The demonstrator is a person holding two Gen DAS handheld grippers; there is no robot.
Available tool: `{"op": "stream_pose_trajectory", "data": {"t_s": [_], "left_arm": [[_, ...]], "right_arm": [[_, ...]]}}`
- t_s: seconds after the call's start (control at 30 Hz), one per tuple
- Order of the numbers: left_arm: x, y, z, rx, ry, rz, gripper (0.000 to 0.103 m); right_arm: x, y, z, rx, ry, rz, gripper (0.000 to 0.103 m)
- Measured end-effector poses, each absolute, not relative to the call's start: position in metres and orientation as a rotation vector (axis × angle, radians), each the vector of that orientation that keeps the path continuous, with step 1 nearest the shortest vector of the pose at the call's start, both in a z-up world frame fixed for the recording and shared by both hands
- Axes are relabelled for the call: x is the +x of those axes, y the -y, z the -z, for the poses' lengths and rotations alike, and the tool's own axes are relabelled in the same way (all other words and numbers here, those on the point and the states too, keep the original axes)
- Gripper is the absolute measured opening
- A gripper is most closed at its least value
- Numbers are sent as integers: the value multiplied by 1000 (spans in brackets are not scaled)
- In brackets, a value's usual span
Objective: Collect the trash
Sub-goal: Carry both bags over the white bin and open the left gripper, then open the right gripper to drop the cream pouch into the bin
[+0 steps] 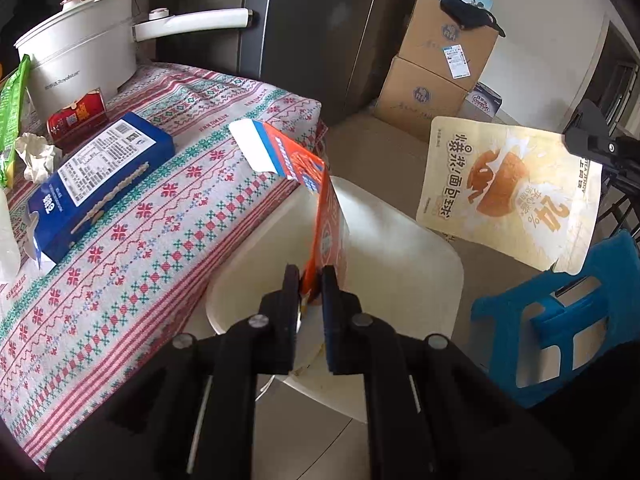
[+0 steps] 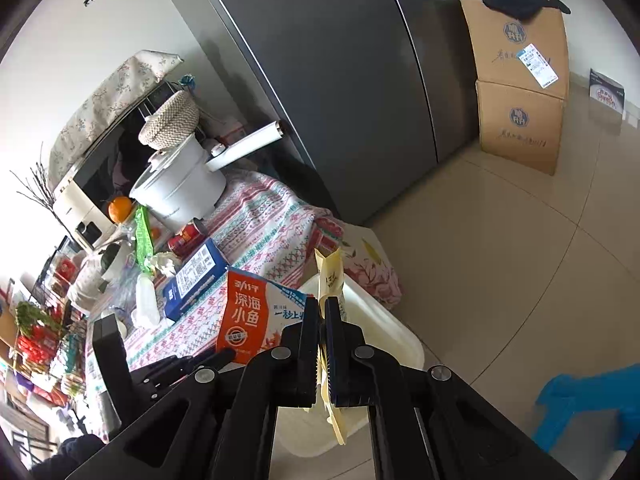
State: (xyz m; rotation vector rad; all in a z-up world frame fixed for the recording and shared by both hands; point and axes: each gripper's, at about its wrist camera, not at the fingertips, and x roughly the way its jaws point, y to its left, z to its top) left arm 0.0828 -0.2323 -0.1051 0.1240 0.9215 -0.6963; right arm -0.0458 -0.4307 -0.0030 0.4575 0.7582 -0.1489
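Observation:
My left gripper (image 1: 311,276) is shut on an orange and white snack box (image 1: 326,216) and holds it edge-on above a white trash bin (image 1: 408,240) beside the table. The box also shows in the right wrist view (image 2: 244,320). My right gripper (image 2: 322,306) is shut on a cream bread-ball pouch (image 2: 331,276), held over the same bin (image 2: 384,320). In the left wrist view the pouch (image 1: 508,188) hangs to the right of the bin from the right gripper (image 1: 600,144).
The table with a patterned cloth (image 1: 168,216) holds a blue box (image 1: 100,184), a red can (image 1: 78,118), crumpled tissue (image 1: 38,156), a green wrapper (image 1: 14,112) and a white pot (image 1: 80,56). A blue stool (image 1: 560,320), cardboard boxes (image 1: 444,64) and a grey fridge (image 2: 340,80) stand around.

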Motion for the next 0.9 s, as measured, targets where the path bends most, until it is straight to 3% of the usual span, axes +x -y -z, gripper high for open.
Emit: {"op": "stream_pose_trajectory", "data": {"t_s": [0.17, 0.4, 0.6, 0.9], "left_arm": [[82, 237, 111, 142, -949, 716, 16], [78, 220, 92, 113, -941, 690, 55], [78, 185, 67, 137, -881, 586, 78], [90, 120, 49, 67, -890, 445, 86]], "right_arm": [[-46, 431, 4, 457, -756, 147, 4], [-45, 428, 1, 449, -752, 145, 4], [-42, 421, 0, 436, -763, 125, 4], [-14, 390, 19, 359, -892, 76, 4]]}}
